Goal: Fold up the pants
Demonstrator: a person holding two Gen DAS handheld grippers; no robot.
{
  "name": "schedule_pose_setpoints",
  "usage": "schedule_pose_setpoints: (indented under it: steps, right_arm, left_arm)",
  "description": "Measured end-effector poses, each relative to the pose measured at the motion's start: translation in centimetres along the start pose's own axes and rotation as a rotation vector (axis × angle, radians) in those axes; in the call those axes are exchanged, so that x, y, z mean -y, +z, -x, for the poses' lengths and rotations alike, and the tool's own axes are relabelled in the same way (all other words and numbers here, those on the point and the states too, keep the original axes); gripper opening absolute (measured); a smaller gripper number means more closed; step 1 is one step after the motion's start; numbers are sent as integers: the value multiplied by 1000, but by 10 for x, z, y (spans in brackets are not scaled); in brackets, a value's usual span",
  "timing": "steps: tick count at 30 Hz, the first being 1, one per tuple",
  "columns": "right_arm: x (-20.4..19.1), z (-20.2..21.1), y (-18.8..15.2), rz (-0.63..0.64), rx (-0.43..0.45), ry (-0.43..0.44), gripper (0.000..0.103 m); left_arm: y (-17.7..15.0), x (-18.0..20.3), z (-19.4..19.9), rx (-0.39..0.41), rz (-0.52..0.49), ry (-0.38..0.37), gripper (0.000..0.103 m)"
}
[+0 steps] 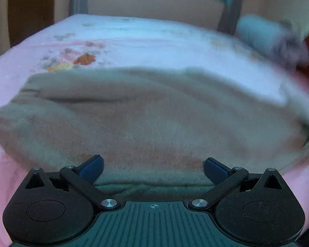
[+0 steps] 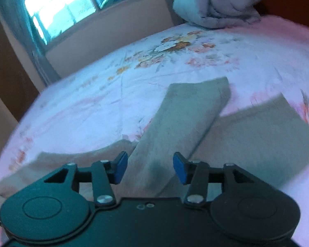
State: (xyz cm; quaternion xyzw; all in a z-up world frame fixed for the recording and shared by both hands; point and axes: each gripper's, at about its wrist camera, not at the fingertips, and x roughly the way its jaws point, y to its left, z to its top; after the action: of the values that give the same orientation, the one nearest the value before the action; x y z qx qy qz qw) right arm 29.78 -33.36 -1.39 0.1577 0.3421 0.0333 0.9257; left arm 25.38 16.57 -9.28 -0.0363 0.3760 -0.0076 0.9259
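The soft olive-khaki cloth pants [image 2: 175, 127] lie flat on the floral pink-and-white bedsheet [image 2: 92, 94], legs running toward one o'clock from the half-open, empty right gripper [image 2: 150, 167]; the left gripper [image 1: 153, 169], spread wide and empty, hovers at the waist end

Bedroom: floral-sheeted bed [image 2: 175, 57], rolled quilt [image 2: 218, 2]

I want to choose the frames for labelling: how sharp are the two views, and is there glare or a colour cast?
Left wrist view: strong motion blur smears the pants and floral sheet; only the left gripper is crisp. Right wrist view: sharper, pants legs readable, though the edges smear; the window is blown out to white glare. Both views: bluish cast, fisheye bending at the borders.
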Motion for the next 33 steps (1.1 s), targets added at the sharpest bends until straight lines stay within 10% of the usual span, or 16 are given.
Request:
schedule_pose_setpoints:
  steps: [7,10,11,16,20,26,33]
  right_arm:
    - [-37,-62,15,204,-67,-109,55]
    - [-45,-81,8,293,-117,-164,16]
    - [-42,-82,6,287,-127,-149,0]
    - [-20,-33,10,198,11,-128,0]
    - [50,11,-19,-114,51,-71,0]
    - [87,32,-52,-267,6,-67,17]
    - [-2,11,-3,262,80,-223,58]
  left_arm:
    - [-2,-1,3,20,4,28,103]
    - [-1,10,-5,13,7,50,103]
    - [-2,12,-6,14,18,57,103]
    - [-5,15,-13,31,16,90,103]
    - [-7,13,-12,44,12,80,103]
    - [-5,11,-12,38,6,68,103]
    - [-7,11,-13,47,4,64,103]
